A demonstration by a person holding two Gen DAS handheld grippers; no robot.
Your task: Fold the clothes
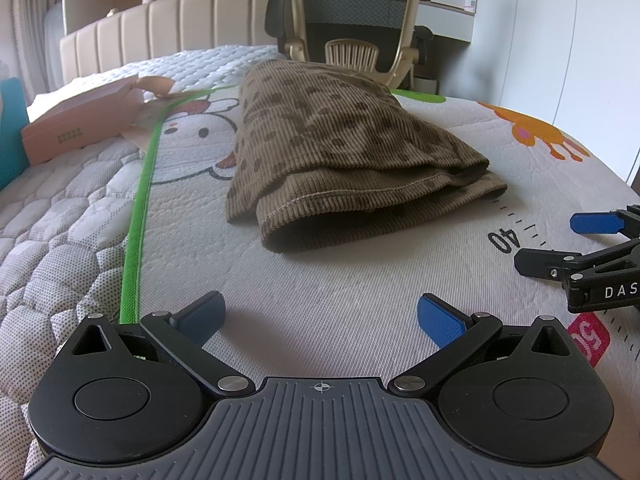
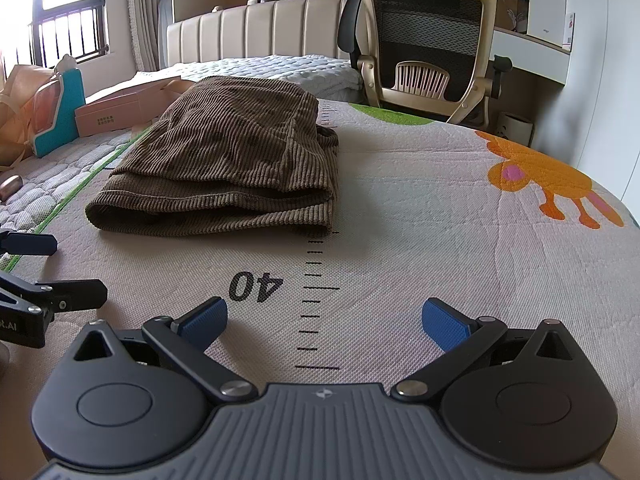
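Note:
A brown ribbed garment with dark dots (image 1: 340,140) lies folded in a compact stack on the printed mat (image 1: 340,280); it also shows in the right wrist view (image 2: 228,164). My left gripper (image 1: 320,318) is open and empty, low over the mat, a little in front of the garment. My right gripper (image 2: 324,322) is open and empty, over the printed ruler marks near the "40", also short of the garment. The right gripper shows at the right edge of the left wrist view (image 1: 560,242), and the left gripper at the left edge of the right wrist view (image 2: 72,268).
A pink cardboard box (image 1: 80,124) and a teal object (image 2: 60,112) sit on the quilted bed (image 1: 60,220) to the left. An office chair (image 2: 428,48) stands beyond the mat's far edge. A green strip (image 1: 138,220) borders the mat at left.

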